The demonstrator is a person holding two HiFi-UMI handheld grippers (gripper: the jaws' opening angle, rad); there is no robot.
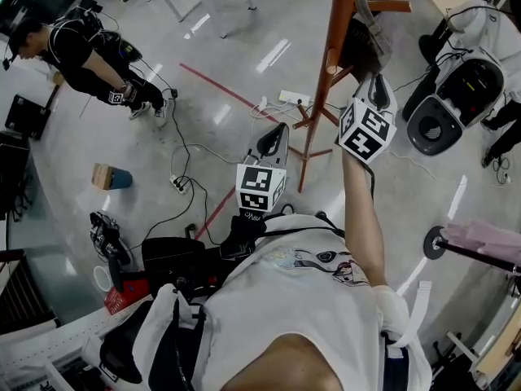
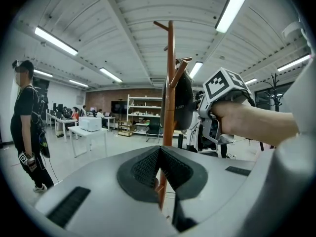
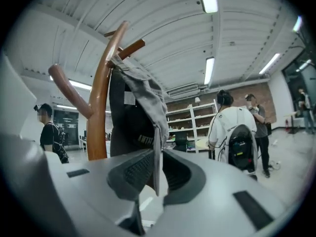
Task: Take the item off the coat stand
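Over on the left, the left gripper (image 2: 159, 154) was out of the play. Its jaws sat together with nothing between them, ribbed black pads (image 2: 140, 168) meeting inside a smooth grey plastic shell. It was held low and well apart from the stand.

Moving across, the coat stand (image 2: 170, 83) stood upright on the glossy grey floor (image 1: 98, 137). It was a slim round pole of reddish-brown varnished wood, with short rounded pegs angling up and out.

And there was the item (image 3: 133, 117), not yet off. It hung from an upper peg (image 3: 129, 49), draped against the pole. It looked like soft cloth, dark charcoal on the main body, with a paler grey band or edge running down the front. It hung limp and folded, and carried some pale lettering too small to read. It may have been a cap, though I couldn't call the shape for certain.

Now to the right, where the action was. The right gripper (image 3: 157, 174) was up high at the stand, and its jaws were clamped on that thin grey edge, the strip pinched flat between the ribbed pads.

By my reckoning the reach and the grab were done, and the lift was all to come. The cloth needed raising clear of the peg's tip, then drawing away from the stand. Being so limp, it looked likely to sag and could snag on the peg.
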